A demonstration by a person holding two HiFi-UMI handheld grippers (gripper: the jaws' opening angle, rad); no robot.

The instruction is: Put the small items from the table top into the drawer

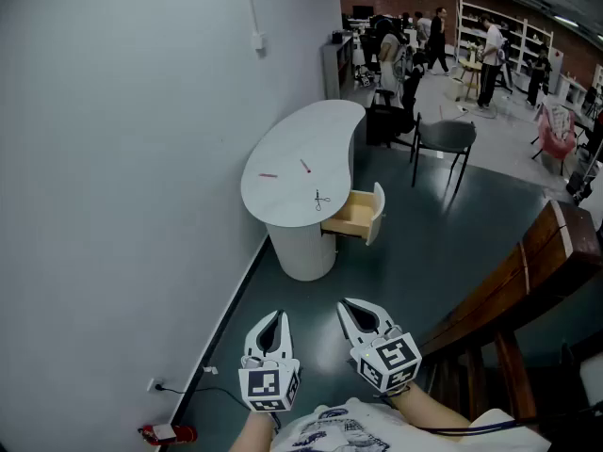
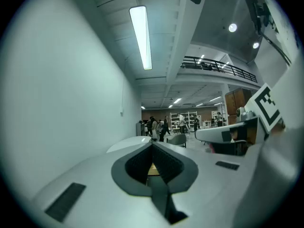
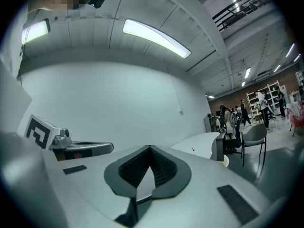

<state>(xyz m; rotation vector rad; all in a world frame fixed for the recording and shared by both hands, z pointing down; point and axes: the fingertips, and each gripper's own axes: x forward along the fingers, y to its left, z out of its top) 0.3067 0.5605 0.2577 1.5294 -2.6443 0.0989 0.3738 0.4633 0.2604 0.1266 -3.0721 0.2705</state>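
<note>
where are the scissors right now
In the head view, the scissors lie on the white table near its right edge, just above the open drawer. A pink pen lies further to their left.

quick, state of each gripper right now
left gripper: closed, holding nothing
right gripper: closed, holding nothing

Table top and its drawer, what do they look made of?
Table top: looks like matte white laminate or painted board, smooth and even. Drawer: pale tan wood inside, perhaps plywood, with a white front.
</note>
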